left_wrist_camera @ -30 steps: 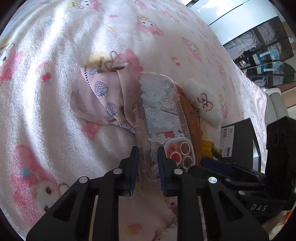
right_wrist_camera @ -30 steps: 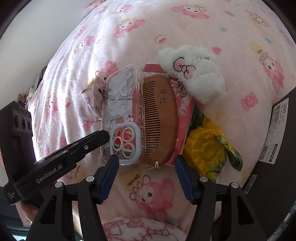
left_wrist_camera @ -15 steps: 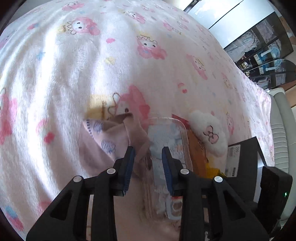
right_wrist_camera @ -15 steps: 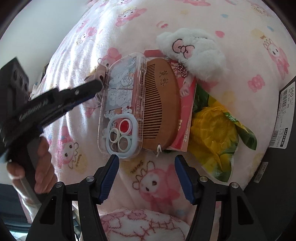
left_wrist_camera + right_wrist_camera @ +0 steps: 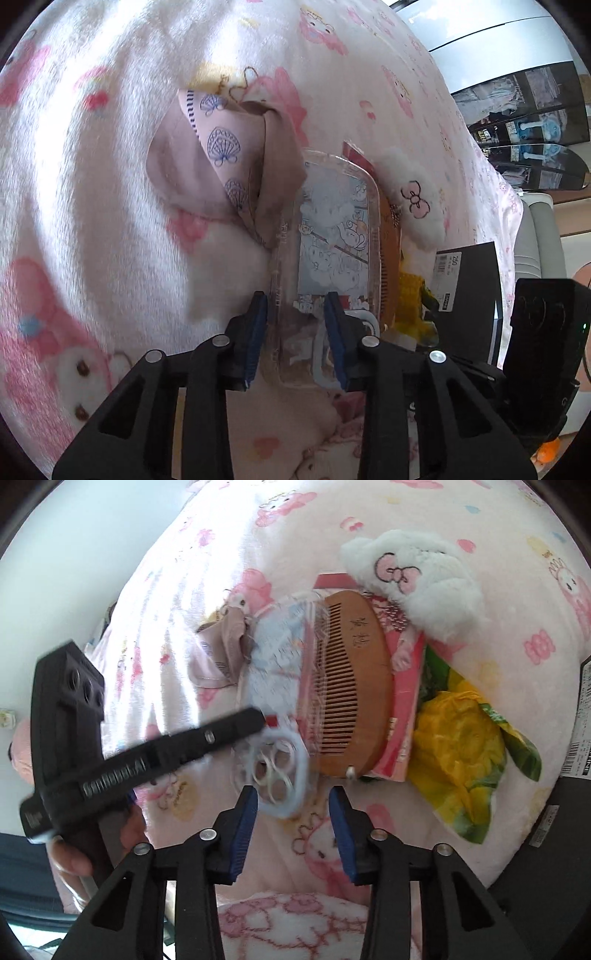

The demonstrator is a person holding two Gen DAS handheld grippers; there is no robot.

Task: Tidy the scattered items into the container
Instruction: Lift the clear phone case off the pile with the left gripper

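Surface: pink plush blanket (image 5: 92,206) printed with cartoon rabbits; edges out of frame.
Clear plastic case with cartoon insert (image 5: 334,236): flat amid the clutter mid-blanket; smeared by motion blur in the right wrist view.
Left gripper (image 5: 295,339): blue pads apart, straddling the case's near long edge; contact with the plastic not determinable.
Right gripper (image 5: 293,825): jaws just narrowed, nothing between them; fingers apart above bare blanket just short of the case's ring holder (image 5: 275,766).
Wooden comb (image 5: 352,686): lying on a pink card, partly overlapping the case.
White plush with pink bow (image 5: 417,579): touching the comb's far end.
Pink shell-print cloth (image 5: 218,166): tucked under the case's far corner.
Yellow and green wrapper (image 5: 458,753): crumpled beside the card.
Dark box with barcode label (image 5: 469,280): cut off at the frame edge; contents not visible.
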